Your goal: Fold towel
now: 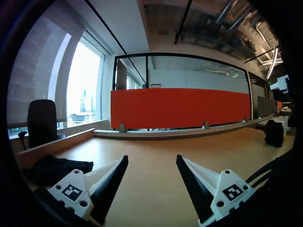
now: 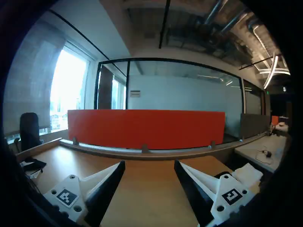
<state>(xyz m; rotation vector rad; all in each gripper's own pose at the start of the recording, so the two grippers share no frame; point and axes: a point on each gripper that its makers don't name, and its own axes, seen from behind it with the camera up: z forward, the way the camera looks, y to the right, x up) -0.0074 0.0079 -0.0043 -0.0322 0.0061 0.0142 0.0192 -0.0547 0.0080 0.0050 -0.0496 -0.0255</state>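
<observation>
White crumpled cloth, seemingly the towel though I cannot tell for sure, lies at the far right of the light wooden worktop in the right gripper view, just beyond the right hand-held gripper, untouched. That gripper is released, its black-and-white fingers spread wide over bare wood with nothing between them. In the left gripper view the left hand-held gripper is likewise spread and grasps nothing. A flat black cloth lies on the worktop to its left. A dark bulky object sits far right. A long orange divider panel stands along the back edge, with a black office chair by the window
</observation>
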